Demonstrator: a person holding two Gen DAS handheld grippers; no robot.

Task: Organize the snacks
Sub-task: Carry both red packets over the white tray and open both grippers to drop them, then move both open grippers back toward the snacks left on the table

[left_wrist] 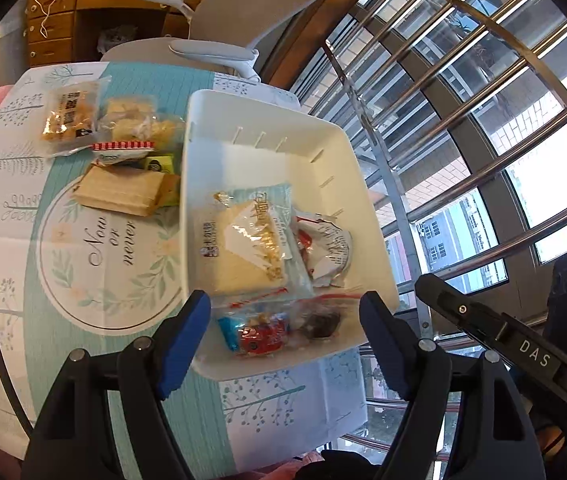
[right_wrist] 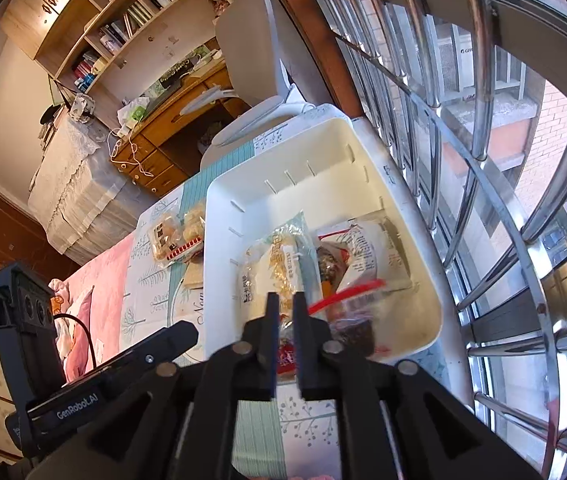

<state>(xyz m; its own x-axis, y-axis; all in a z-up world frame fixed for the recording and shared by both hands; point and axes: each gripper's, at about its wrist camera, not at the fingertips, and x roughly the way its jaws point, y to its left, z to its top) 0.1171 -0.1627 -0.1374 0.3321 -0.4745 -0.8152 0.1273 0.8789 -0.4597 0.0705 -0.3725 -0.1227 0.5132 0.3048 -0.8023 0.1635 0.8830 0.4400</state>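
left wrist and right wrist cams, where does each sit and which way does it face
Left wrist: on the left hand-held gripper, angled down at the white bin and loose snacks; its blue-padded fingers stand wide.
Right wrist: on the right hand-held gripper, angled down over the bin; its fingers stand narrowly apart.
Shared: bin, tablecloth, window bars.

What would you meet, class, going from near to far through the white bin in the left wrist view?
Red and blue snack packet → large clear-wrapped sandwich pack → bare bin floor → slotted far wall of the white bin.
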